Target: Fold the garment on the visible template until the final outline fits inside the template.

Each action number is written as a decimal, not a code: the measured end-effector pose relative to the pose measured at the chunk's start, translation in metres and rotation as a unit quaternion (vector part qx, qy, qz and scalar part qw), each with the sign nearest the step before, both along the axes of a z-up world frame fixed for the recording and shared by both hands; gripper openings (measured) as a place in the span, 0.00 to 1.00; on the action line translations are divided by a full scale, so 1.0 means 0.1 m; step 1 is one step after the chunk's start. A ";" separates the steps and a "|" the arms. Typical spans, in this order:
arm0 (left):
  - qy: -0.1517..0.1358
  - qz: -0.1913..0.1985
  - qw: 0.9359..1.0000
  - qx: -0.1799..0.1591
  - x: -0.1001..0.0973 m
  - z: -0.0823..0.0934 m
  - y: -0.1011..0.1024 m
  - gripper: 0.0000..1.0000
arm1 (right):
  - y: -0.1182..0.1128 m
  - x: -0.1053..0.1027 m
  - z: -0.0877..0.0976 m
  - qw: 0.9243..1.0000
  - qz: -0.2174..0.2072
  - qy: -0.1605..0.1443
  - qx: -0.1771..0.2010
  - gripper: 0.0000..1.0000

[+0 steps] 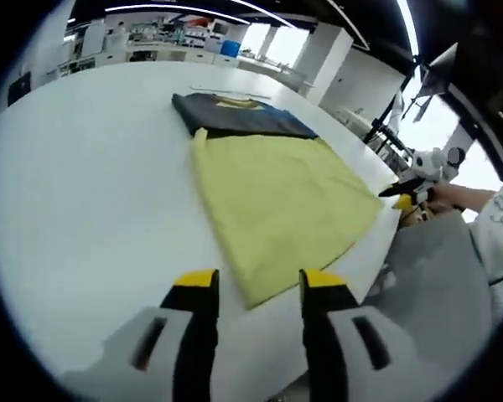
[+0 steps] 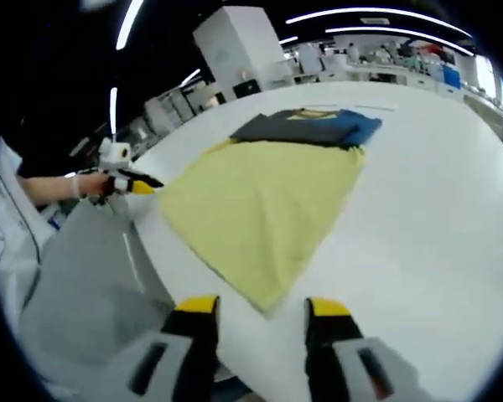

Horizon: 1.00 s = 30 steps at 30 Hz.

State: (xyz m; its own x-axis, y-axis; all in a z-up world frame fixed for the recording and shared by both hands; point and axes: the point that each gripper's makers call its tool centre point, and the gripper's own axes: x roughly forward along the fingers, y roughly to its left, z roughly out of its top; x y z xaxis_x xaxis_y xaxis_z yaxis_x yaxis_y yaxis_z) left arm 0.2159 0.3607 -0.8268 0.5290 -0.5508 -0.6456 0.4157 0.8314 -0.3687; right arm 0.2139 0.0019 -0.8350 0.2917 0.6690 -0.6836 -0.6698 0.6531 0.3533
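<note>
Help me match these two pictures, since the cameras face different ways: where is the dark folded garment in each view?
Left gripper view: the dark folded garment lies upper centre, at the far end of the yellow cloth.
Right gripper view: the dark folded garment lies upper centre-right, again beyond the cloth.
Shared landmark: the yellow cloth on the white table.

Surface: white table.
On it: yellow garment, spread flat near one edge.
Beyond it: dark folded garment, possibly overlapped by the yellow garment's far edge.
</note>
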 end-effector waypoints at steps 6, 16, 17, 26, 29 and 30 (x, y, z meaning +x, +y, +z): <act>0.009 0.006 1.000 0.003 0.01 -0.04 0.01 0.25 | 0.03 0.01 -0.01 1.000 -0.002 0.007 0.006 0.34; 0.029 0.008 1.000 -0.006 -0.01 -0.11 -0.03 0.17 | 0.06 0.07 -0.03 0.999 -0.027 0.028 0.027 0.19; 0.034 0.009 0.999 -0.008 -0.01 -0.12 -0.03 0.15 | 0.06 0.08 -0.04 0.999 -0.030 0.033 0.029 0.18; 0.049 0.007 0.999 -0.002 -0.02 -0.21 0.04 0.01 | 0.03 0.16 -0.12 0.994 -0.074 0.064 0.041 0.00; 0.051 0.009 0.999 -0.007 -0.05 -0.19 -0.01 0.00 | 0.02 0.17 -0.13 0.994 -0.080 0.066 0.043 0.00; 0.053 0.010 0.998 -0.011 -0.06 -0.17 -0.03 0.00 | 0.00 0.16 -0.12 0.994 -0.081 0.066 0.043 0.00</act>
State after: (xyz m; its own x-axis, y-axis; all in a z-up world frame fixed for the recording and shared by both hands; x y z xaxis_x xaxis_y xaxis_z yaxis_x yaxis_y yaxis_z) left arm 0.2097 0.3573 -0.8442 0.4696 -0.5555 -0.6862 0.3565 0.8304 -0.4282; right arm 0.2295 0.0023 -0.8474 0.3113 0.6783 -0.6655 -0.5028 0.7119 0.4903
